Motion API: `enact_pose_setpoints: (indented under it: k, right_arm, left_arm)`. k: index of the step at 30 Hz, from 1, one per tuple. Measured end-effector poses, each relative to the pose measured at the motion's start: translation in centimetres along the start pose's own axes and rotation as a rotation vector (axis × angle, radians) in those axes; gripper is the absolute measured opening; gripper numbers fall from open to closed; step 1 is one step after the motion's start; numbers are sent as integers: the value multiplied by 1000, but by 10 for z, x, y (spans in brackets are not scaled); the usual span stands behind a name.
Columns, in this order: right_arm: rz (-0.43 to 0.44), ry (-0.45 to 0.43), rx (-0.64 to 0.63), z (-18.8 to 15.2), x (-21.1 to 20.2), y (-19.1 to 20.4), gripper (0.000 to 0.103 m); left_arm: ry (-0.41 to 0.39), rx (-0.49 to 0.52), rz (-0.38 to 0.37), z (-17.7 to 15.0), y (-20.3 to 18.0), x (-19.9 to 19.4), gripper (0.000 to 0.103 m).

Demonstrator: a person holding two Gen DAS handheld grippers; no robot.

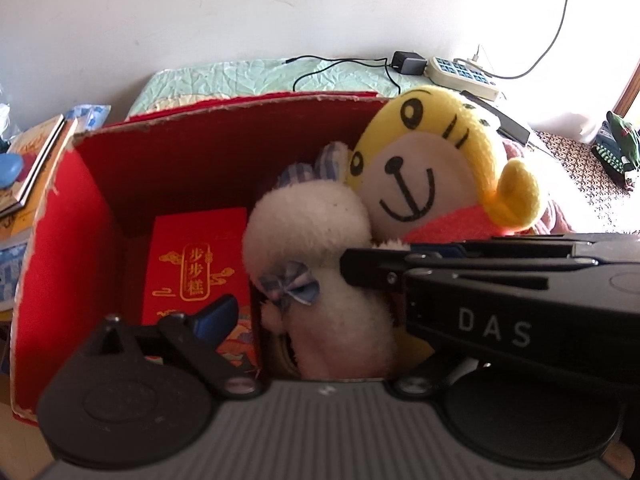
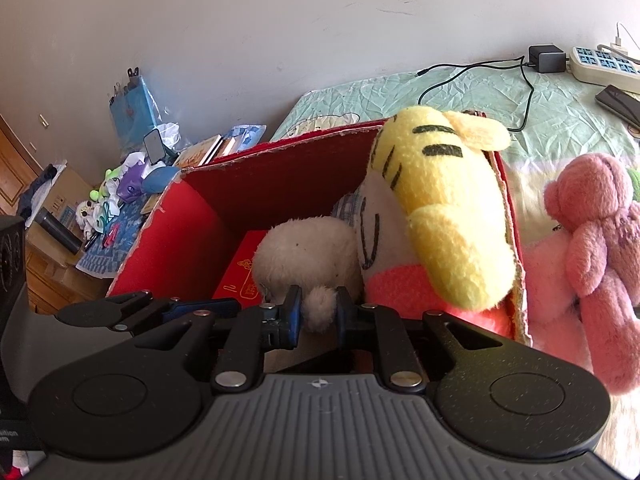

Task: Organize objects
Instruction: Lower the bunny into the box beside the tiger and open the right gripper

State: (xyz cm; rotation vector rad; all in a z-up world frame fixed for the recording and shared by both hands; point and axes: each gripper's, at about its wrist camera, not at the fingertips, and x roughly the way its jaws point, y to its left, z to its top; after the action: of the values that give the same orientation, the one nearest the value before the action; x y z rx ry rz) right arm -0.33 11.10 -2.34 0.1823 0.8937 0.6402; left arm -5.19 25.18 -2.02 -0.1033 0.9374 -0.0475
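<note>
An open red cardboard box (image 1: 68,240) (image 2: 180,232) stands on the bed. Inside lie a small red gift box (image 1: 196,264) (image 2: 240,276), a white plush toy (image 1: 308,220) (image 2: 308,252) with a blue checked bow, and a yellow tiger plush (image 1: 424,152) (image 2: 440,184) leaning on the right wall. My right gripper (image 2: 319,312) is shut on a fluffy nub of the white plush; from the left wrist it reaches in from the right (image 1: 346,270). My left gripper (image 1: 308,316) stands open around the white plush, its right finger hidden behind the other gripper.
A pink teddy bear (image 2: 592,240) lies just outside the box's right wall. A power strip (image 2: 604,64), a charger with cable (image 2: 546,58) and a phone (image 2: 618,104) sit behind on the green quilt. Books (image 1: 36,160) and small clutter (image 2: 120,196) crowd the left side.
</note>
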Motion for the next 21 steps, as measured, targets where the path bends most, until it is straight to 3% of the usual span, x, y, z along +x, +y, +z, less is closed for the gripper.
enact_pose_setpoints:
  k: [17, 21]
  right_arm:
    - [26, -37, 51, -4, -22, -12, 23]
    - [51, -50, 60, -6, -30, -14, 31]
  left_arm:
    - [-18, 31, 117, 3, -16, -19, 96]
    - [-31, 37, 148, 2, -22, -26, 96]
